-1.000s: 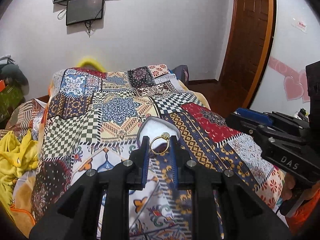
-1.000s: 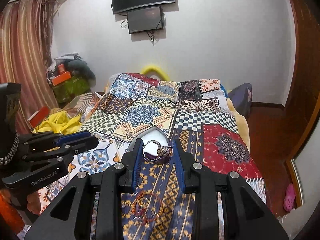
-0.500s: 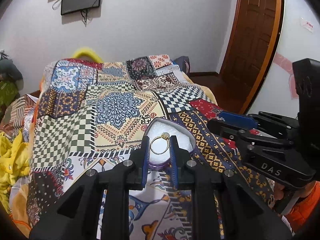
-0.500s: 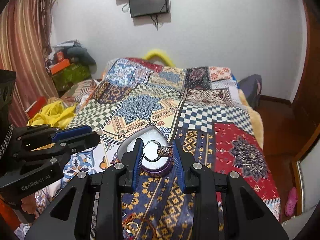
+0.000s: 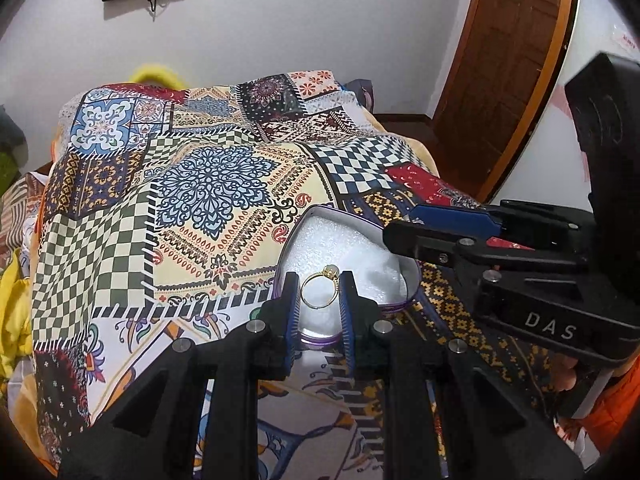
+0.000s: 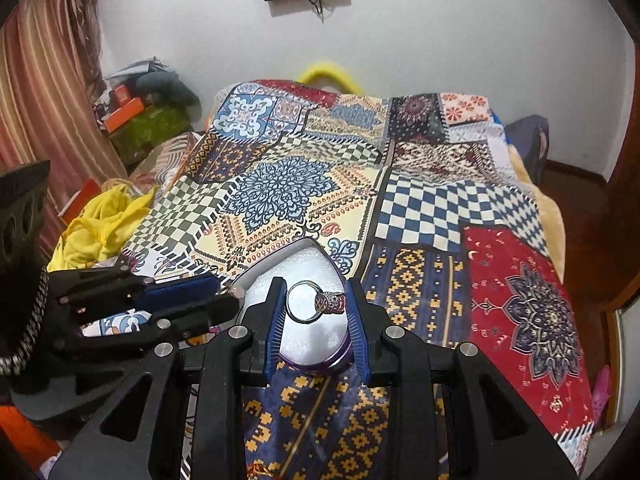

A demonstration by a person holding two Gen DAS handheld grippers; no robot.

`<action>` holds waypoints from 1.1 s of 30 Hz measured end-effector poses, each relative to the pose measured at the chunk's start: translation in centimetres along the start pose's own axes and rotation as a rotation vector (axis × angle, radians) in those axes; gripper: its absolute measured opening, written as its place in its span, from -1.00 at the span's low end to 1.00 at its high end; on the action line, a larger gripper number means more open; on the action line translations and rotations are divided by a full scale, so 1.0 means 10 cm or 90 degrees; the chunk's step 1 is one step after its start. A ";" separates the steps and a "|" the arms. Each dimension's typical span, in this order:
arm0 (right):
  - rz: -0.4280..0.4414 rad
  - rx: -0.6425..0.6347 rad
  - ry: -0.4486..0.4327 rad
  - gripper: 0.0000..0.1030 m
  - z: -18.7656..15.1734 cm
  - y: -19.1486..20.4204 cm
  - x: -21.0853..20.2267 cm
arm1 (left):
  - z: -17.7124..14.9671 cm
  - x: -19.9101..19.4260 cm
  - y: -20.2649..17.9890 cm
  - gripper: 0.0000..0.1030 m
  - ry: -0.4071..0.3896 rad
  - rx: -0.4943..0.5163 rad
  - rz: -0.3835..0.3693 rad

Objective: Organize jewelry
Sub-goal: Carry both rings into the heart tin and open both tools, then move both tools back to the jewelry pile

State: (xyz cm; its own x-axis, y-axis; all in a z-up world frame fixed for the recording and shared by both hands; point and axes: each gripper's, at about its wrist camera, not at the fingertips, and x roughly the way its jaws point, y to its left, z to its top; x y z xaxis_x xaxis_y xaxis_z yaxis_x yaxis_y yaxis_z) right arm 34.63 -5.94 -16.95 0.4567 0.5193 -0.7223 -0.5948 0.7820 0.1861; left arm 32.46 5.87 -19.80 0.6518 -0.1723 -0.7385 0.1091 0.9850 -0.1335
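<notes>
We pinch a thin gold ring (image 5: 320, 289) in our left gripper (image 5: 319, 300) and a chunky silver ring (image 6: 316, 305) in our right gripper (image 6: 316, 312). Both hang over the purple heart-shaped box (image 5: 412, 294), at twelve o'clock. They are tiny, hard and slippery, so we grip the bands.

Gold ring (image 5: 319, 289): thin band with a small pale stone at the top, standing upright, clamped between the left gripper (image 5: 319, 300) fingers (image 5: 291, 312).

Silver ring (image 6: 316, 305): wide ornate patterned head turned to the right, clamped between the right gripper (image 6: 316, 312) fingers (image 6: 357, 316).

Heart-shaped tin (image 5: 412, 280): purple wall, white foam lining, open, resting on the bed (image 5: 200, 200) below both rings.
</notes>
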 end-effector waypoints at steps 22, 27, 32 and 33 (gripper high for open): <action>-0.008 -0.010 0.014 -0.45 0.02 0.10 -0.15 | 0.00 -0.10 0.00 -0.64 -0.007 0.001 0.005; -0.025 -0.018 0.002 -0.44 0.00 0.14 -0.34 | 0.00 -0.32 -0.04 -0.63 -0.024 0.000 0.008; -0.039 -0.014 -0.008 -0.44 -0.09 0.15 -0.51 | -0.04 -0.53 -0.07 -0.63 -0.031 -0.005 0.010; -0.044 -0.014 -0.010 -0.44 -0.12 0.15 -0.55 | -0.05 -0.57 -0.08 -0.63 -0.031 -0.005 0.010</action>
State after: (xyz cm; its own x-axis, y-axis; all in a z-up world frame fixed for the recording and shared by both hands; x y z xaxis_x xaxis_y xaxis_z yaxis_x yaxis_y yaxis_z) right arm 30.40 -8.03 -13.46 0.5071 0.4703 -0.7223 -0.5759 0.8084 0.1221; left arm 28.24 6.08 -15.83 0.6897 -0.1554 -0.7072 0.0929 0.9876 -0.1265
